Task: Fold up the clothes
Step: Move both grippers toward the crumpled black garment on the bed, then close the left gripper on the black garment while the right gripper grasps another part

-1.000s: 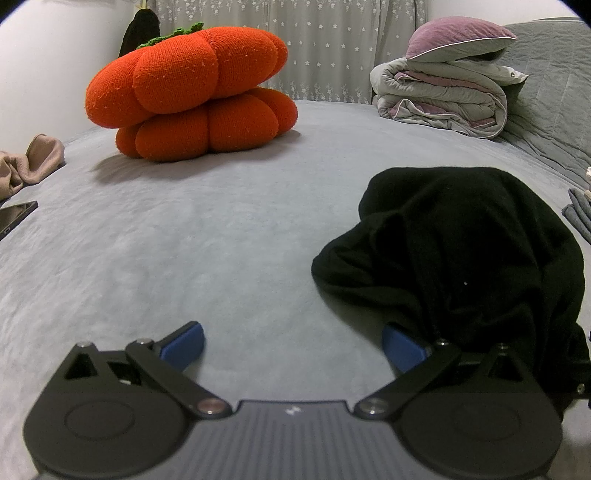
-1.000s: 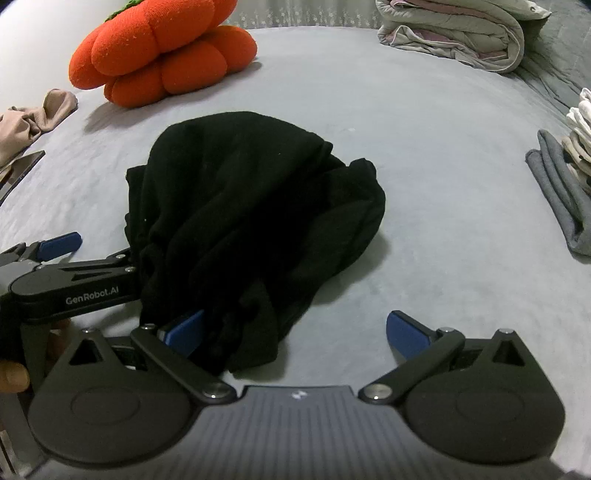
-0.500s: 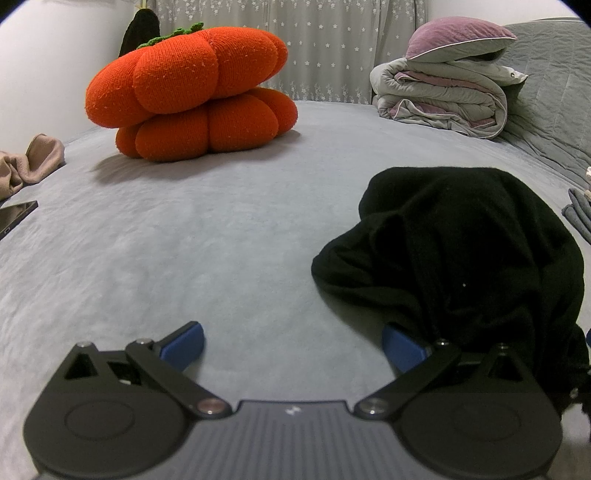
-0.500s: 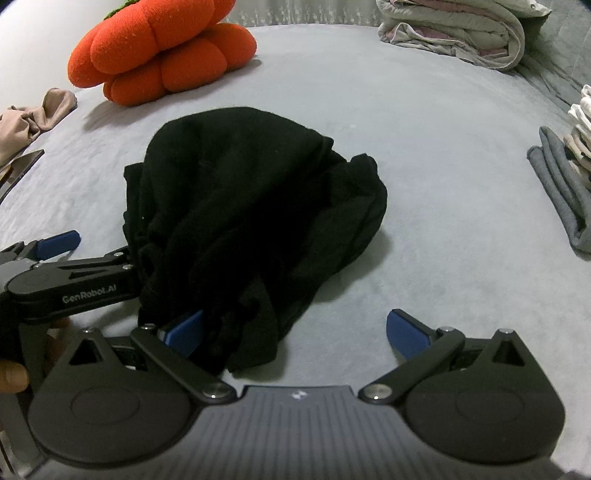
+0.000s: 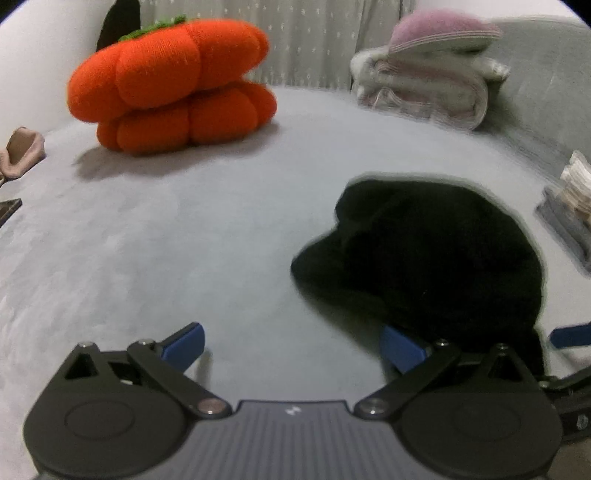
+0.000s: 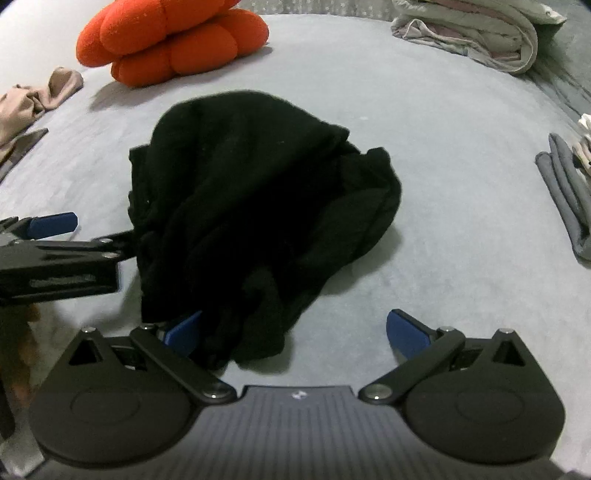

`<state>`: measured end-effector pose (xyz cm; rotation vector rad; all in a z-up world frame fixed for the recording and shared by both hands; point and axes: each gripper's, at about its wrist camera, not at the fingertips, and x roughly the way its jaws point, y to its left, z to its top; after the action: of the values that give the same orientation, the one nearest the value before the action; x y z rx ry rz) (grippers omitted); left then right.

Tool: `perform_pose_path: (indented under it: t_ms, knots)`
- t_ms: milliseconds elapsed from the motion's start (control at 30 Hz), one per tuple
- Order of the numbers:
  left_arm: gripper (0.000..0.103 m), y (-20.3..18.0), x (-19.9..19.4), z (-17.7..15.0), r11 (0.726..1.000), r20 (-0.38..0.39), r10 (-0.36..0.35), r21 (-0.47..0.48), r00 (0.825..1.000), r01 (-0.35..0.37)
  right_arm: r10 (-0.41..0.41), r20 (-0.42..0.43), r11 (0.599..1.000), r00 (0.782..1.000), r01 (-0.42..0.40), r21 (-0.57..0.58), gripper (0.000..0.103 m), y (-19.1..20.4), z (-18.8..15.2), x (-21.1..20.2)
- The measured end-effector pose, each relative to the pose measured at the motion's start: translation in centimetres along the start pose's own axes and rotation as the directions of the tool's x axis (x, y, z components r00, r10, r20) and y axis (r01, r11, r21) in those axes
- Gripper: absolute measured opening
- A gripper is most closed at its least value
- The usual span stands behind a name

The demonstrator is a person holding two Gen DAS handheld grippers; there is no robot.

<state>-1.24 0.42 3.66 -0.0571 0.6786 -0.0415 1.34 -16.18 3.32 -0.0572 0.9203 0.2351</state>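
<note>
Two grippers, our left gripper (image 5: 291, 345) and right gripper (image 6: 293, 330), stand spread apart at the black garment (image 6: 258, 206) bunched mid-bed (image 6: 443, 147), so we risk pinching several layers together.

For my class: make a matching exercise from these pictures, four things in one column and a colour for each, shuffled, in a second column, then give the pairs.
Things:
1. pumpkin cushion
2. crumpled garment
3. top pillow on the bedding stack
4. gripper finger pads

Colours:
A. blue
B. black
C. orange
D. purple

Pairs: 1-C, 2-B, 3-D, 4-A
</note>
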Motion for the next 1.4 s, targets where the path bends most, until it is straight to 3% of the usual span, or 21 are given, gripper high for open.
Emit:
perform_pose_path:
  t_ms: [167,300,367,433,467,533,567,600,633,700,800,933,967,1033,1100,1167,1233,1300,1333,1367,1400]
  knots:
    - [0.102,-1.2,-1.3,-0.1,0.996,0.026,-0.048,0.073,0.999,0.046,0.003,0.085,0.998,0.996,-0.009,0.069,0.103,-2.6,1.1,-2.7]
    - [0.102,-3.9,-1.2,-0.7,0.978,0.045,-0.078,0.198,0.996,0.068,0.021,0.101,0.994,0.995,-0.032,0.107,0.103,-3.7,1.4,-3.2]
    - [0.102,-4.8,-1.0,-0.6,0.97,0.055,-0.089,0.23,0.995,0.074,0.04,0.099,0.992,0.994,-0.052,0.117,0.095,-3.9,1.4,-3.0]
    - [0.102,-5.4,-0.7,-0.4,0.967,0.061,-0.1,0.24,0.993,0.082,0.07,0.089,0.989,0.994,-0.081,0.121,0.078,-3.7,1.4,-2.7]
    - [0.102,-5.5,-0.4,-0.3,0.967,0.065,-0.099,0.243,0.993,0.081,0.085,0.085,0.988,0.993,-0.095,0.124,0.075,-3.5,1.4,-2.5]
    - [0.092,-5.7,0.0,-0.2,0.966,0.074,-0.1,0.248,0.992,0.078,0.114,0.076,0.984,0.991,-0.124,0.128,0.067,-3.3,1.4,-2.1]
    - [0.066,-5.7,0.2,-0.3,0.966,0.073,-0.091,0.248,0.993,0.07,0.129,0.071,0.982,0.989,-0.138,0.131,0.064,-3.1,1.4,-2.0]
    - [0.031,-5.5,0.3,-0.2,0.965,0.049,-0.1,0.246,0.994,0.085,0.144,0.067,0.979,0.987,-0.152,0.133,0.053,-3.0,1.4,-1.8]
    - [0.016,-5.3,0.5,-0.2,0.964,0.022,-0.113,0.244,0.993,0.104,0.153,0.066,0.978,0.986,-0.161,0.136,0.037,-2.9,1.4,-1.7]
    - [0.009,-4.5,0.2,0.0,0.968,0.007,-0.15,0.204,0.989,0.145,0.149,0.085,0.977,0.985,-0.16,0.139,0.016,-3.0,1.5,-2.2]
    - [0.008,-3.2,-1.2,0.7,0.97,0.046,-0.185,0.168,0.982,0.175,0.132,0.109,0.979,0.985,-0.146,0.139,0.015,-3.3,1.6,-2.7]
    - [0.0,-0.5,-4.5,2.1,0.97,0.131,-0.239,0.08,0.962,0.23,0.093,0.109,0.977,0.99,-0.112,0.183,0.039,-4.2,1.6,-2.5]
    - [0.0,0.2,-5.3,2.2,0.97,0.155,-0.241,0.069,0.958,0.233,0.087,0.11,0.975,0.99,-0.107,0.193,0.045,-4.4,1.6,-2.5]
    - [0.0,1.6,-6.6,2.4,0.973,0.197,-0.231,0.045,0.953,0.227,0.081,0.102,0.972,0.991,-0.102,0.213,0.07,-4.7,1.5,-2.2]
    - [0.0,3.0,-7.1,2.4,0.977,0.203,-0.21,0.0,0.956,0.214,0.076,0.094,0.968,0.993,-0.096,0.232,0.075,-4.9,1.5,-1.9]
    - [0.0,4.1,-7.2,2.3,0.977,0.205,-0.204,-0.025,0.957,0.213,0.071,0.086,0.964,0.994,-0.091,0.251,0.075,-5.2,1.4,-1.7]
    - [0.008,3.7,-6.3,2.0,0.975,0.151,-0.217,-0.014,0.965,0.221,0.073,0.085,0.96,0.994,-0.093,0.263,0.075,-5.3,1.4,-1.5]
    - [0.038,2.7,-5.3,1.5,0.979,0.091,-0.205,0.014,0.975,0.204,0.102,0.117,0.963,0.988,-0.127,0.238,0.075,-4.7,1.4,-1.9]
    - [0.045,2.1,-5.1,1.2,0.98,0.08,-0.196,0.039,0.977,0.193,0.117,0.132,0.964,0.984,-0.144,0.225,0.072,-4.4,1.4,-2.1]
    - [0.052,1.7,-5.2,1.1,0.979,0.08,-0.199,0.058,0.977,0.195,0.132,0.147,0.964,0.98,-0.161,0.212,0.066,-4.1,1.4,-2.4]
    - [0.056,1.4,-5.3,1.0,0.977,0.081,-0.204,0.077,0.976,0.198,0.147,0.162,0.964,0.976,-0.178,0.199,0.04,-3.8,1.4,-2.6]
